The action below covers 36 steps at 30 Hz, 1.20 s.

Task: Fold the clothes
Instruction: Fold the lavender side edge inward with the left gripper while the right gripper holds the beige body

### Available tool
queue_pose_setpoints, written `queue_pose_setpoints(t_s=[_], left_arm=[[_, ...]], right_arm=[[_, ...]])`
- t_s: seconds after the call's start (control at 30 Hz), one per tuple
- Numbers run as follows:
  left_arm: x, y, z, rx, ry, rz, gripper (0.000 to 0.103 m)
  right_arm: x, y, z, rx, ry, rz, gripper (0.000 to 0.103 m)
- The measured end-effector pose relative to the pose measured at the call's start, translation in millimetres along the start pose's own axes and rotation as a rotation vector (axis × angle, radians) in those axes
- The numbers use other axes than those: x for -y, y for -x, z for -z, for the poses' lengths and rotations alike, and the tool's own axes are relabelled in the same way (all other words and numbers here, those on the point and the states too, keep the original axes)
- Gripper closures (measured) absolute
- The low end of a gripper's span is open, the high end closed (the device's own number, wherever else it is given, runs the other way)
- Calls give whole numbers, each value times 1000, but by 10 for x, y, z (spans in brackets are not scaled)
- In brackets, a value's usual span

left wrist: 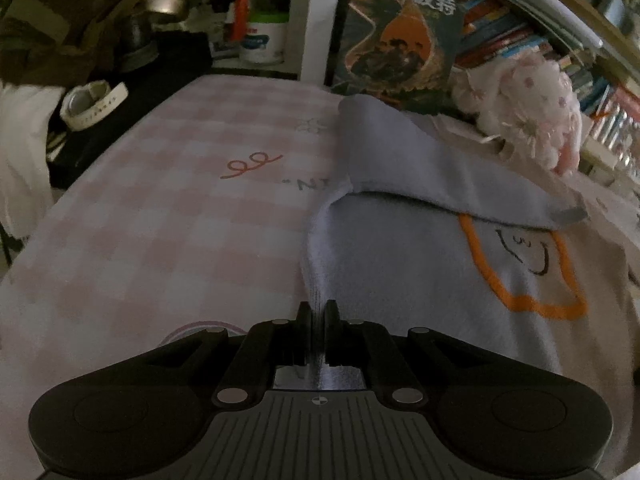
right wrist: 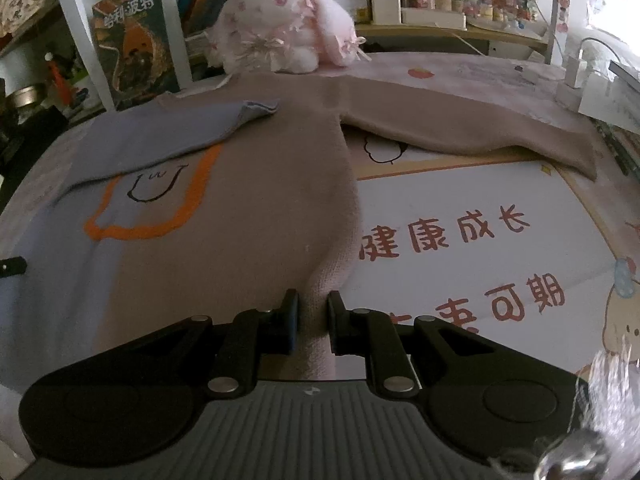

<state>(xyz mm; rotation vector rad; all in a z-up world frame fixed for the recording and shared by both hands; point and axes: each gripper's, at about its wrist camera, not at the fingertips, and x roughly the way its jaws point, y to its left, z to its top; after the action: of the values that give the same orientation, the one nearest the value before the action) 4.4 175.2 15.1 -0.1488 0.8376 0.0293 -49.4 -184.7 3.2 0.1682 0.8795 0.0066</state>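
The two-tone lilac and dusty-pink knitted sweater (right wrist: 248,208) with an orange outline lay flat on the pink checked table cover (left wrist: 168,216), one sleeve folded across its chest; the left gripper (left wrist: 318,320) pinched its lilac hem; the right gripper (right wrist: 313,312) clasped its pink hem; a pink plush bunny (right wrist: 288,24) sat behind.

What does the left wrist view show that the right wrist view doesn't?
Only the left wrist view shows the watch, the checked pink cloth and the left gripper pinching the sweater's blue hem. Only the right wrist view shows the unfolded beige sleeve, the printed mat and the right gripper gripping the beige hem. Both show the sweater, its folded blue sleeve, the plush and the book.
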Motion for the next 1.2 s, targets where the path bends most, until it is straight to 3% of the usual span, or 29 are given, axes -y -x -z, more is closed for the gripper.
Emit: queue_pose_setpoints(t_s=[0.1,0.17,0.27,0.33,0.4,0.53,0.67,0.8,1.03,1.2], left_arm=[[42,52,2,13,-35,-17,92],[71,127,-3,34,-60,-23,87],[135,270,4,79,-99,-22,66],[185,375,14,114,-125,-18,33],[234,457,39,144,-144,-14,21],[337,507,127,148,-174,-6,16],[404,496,307,116,-182,9,15],[456,520,425,99,-227,48,10],[606,503,502,89,-262,112,9],[749,498,515,93,-304,141,9]], right_arm=[[15,11,15,1,-21,7,84],[29,34,25,4,-42,17,72],[51,96,51,22,-79,21,58],[35,149,60,37,-88,28,48],[-1,205,73,54,-93,34,37],[-113,325,133,84,-72,55,19],[-212,407,219,86,-50,73,11],[-287,454,323,68,-23,89,11],[-266,624,501,57,-16,156,10],[-116,678,529,58,-80,192,9]])
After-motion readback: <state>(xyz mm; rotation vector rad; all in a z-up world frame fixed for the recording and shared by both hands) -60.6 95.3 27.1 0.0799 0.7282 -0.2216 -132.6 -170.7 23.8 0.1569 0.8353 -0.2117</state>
